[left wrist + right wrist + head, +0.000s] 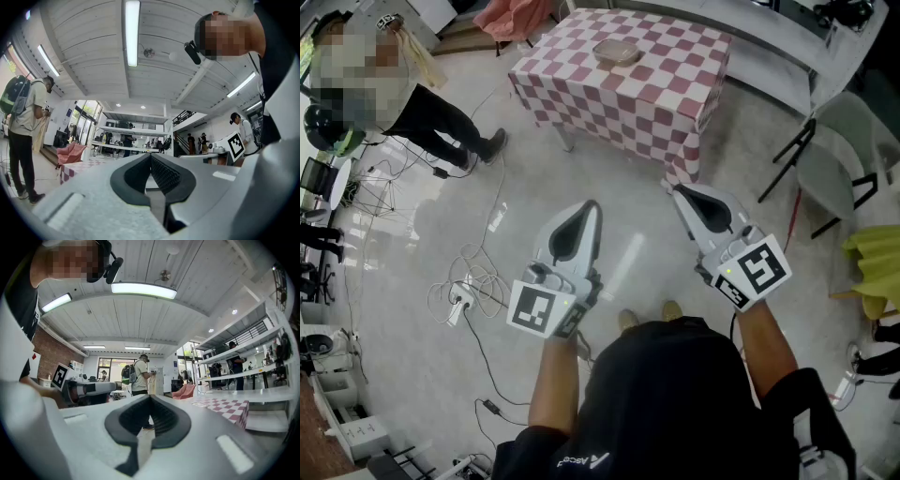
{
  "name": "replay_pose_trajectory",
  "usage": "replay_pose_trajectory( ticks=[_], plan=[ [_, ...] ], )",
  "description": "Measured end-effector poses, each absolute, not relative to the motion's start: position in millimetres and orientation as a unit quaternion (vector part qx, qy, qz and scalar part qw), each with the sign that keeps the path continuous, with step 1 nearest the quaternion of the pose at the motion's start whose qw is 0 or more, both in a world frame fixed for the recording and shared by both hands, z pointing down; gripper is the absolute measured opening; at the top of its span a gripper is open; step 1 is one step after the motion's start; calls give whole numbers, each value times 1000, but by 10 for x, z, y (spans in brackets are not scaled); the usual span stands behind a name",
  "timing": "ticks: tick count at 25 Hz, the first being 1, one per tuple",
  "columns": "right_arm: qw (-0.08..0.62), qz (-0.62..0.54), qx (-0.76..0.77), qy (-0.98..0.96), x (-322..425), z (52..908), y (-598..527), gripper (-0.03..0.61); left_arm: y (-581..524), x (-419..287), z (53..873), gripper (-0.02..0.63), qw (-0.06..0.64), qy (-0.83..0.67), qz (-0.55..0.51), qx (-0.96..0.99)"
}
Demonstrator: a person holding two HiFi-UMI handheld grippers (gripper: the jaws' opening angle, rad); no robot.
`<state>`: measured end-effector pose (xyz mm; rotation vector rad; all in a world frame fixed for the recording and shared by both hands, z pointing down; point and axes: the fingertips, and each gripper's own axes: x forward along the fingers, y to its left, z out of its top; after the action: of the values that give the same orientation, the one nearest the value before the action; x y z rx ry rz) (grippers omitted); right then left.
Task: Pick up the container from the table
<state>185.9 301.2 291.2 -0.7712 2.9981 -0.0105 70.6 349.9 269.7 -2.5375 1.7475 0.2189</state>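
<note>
A shallow round container [617,52] sits on the table with the red-and-white checked cloth [675,84], far ahead of me in the head view. My left gripper [592,207] and right gripper [670,188] are held side by side over the floor, well short of the table, both pointing towards it. In the left gripper view the left gripper [151,156] has its pads meeting, with nothing between them. The right gripper [150,397] is likewise shut and empty. A corner of the checked table [227,408] shows to its right.
A person [422,108] stands on the floor at the left. Cables and a power strip [459,305] lie on the floor to my left. A grey chair [834,169] and something yellow [874,267] are at the right. A white bench [787,42] runs behind the table.
</note>
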Motion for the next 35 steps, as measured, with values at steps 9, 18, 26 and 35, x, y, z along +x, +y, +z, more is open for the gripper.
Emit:
replay_pose_trajectory(
  ticks=[9,18,26,35],
  plan=[
    [21,-25,-250,968,1744,2984,3062,3,3560,599,2734,11,21,559,81,-825],
    [22,-29,-265,963,1279,2939,3033,3,3636,91,2697,11,26,556,92,-826],
    [12,-29,-274,961,768,2990,2968,3,3609,-546,2754,11,18,559,98,-823],
    [4,-36,-278,960,398,3189,2301,3,3000,-947,2925,11,14,561,92,-823]
  ],
)
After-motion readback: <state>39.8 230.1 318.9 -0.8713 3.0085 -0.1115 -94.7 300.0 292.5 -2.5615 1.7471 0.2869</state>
